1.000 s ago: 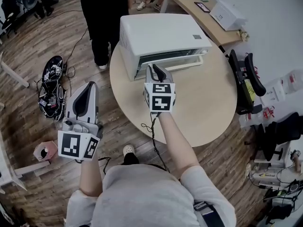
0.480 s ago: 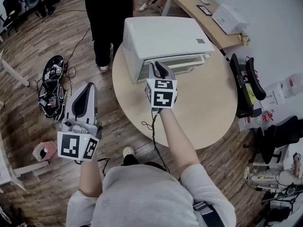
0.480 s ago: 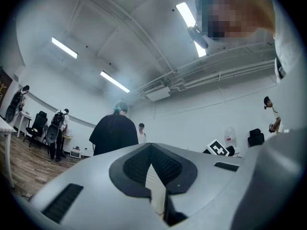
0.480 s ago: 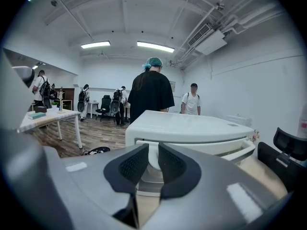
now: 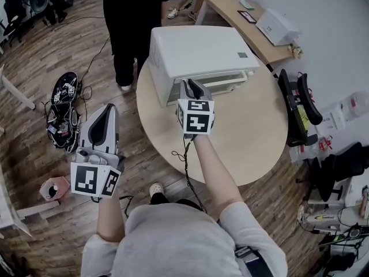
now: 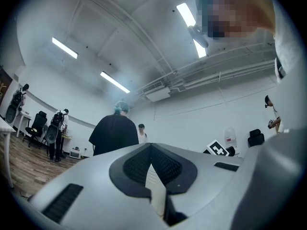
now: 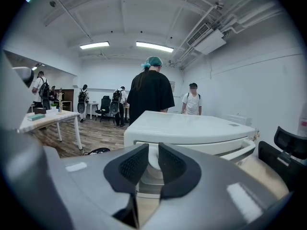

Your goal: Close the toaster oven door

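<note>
Toaster oven door (image 5: 222,81): likely light, stiff hinged panel, ajar; push top edge. Right tool (image 5: 192,87) parted, empty; left tool (image 5: 106,112) clenched.

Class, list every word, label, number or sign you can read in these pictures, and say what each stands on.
No text is legible.
Right marker cube and left marker cube: black-and-white square patterns, no letters.
Small label on the toaster oven top: too small to read.
Papers on the wall: too blurred to read.
</note>
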`<action>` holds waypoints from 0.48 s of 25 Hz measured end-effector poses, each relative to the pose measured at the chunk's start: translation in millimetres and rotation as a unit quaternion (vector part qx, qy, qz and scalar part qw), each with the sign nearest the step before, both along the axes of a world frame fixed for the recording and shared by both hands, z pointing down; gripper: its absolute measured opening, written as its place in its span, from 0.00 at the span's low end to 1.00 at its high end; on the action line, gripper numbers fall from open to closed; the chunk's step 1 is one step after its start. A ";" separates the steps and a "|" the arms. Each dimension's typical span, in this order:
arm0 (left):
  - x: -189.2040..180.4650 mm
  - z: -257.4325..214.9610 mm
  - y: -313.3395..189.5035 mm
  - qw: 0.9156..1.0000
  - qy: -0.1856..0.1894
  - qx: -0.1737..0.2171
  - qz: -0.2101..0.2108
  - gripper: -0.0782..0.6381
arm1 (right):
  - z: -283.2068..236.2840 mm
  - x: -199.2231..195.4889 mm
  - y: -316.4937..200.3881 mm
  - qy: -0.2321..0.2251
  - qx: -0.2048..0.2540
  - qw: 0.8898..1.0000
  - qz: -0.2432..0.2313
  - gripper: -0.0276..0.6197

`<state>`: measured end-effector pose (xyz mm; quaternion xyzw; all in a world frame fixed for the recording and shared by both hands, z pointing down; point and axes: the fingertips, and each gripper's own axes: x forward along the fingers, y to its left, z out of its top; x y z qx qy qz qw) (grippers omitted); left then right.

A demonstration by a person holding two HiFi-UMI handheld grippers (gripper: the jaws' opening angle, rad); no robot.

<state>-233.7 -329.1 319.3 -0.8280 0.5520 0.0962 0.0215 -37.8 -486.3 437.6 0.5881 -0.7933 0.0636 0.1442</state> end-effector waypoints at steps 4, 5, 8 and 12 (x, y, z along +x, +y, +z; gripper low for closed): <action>1.4 -0.4 -0.1 1.000 -0.001 0.001 0.003 0.12 | -1.6 1.1 1.3 -0.036 0.013 0.999 -0.004 0.16; 1.9 -0.6 -0.1 1.000 -0.001 0.001 0.004 0.12 | -2.3 2.1 2.6 -0.054 0.017 0.998 -0.006 0.16; 5.1 -1.8 -0.3 1.000 -0.004 0.001 0.007 0.12 | -5.8 7.1 11.5 -0.088 0.030 0.996 -0.011 0.14; 11.7 -6.1 -1.0 1.000 -0.003 0.004 0.012 0.12 | -8.4 13.8 27.7 -0.091 0.040 0.995 -0.016 0.06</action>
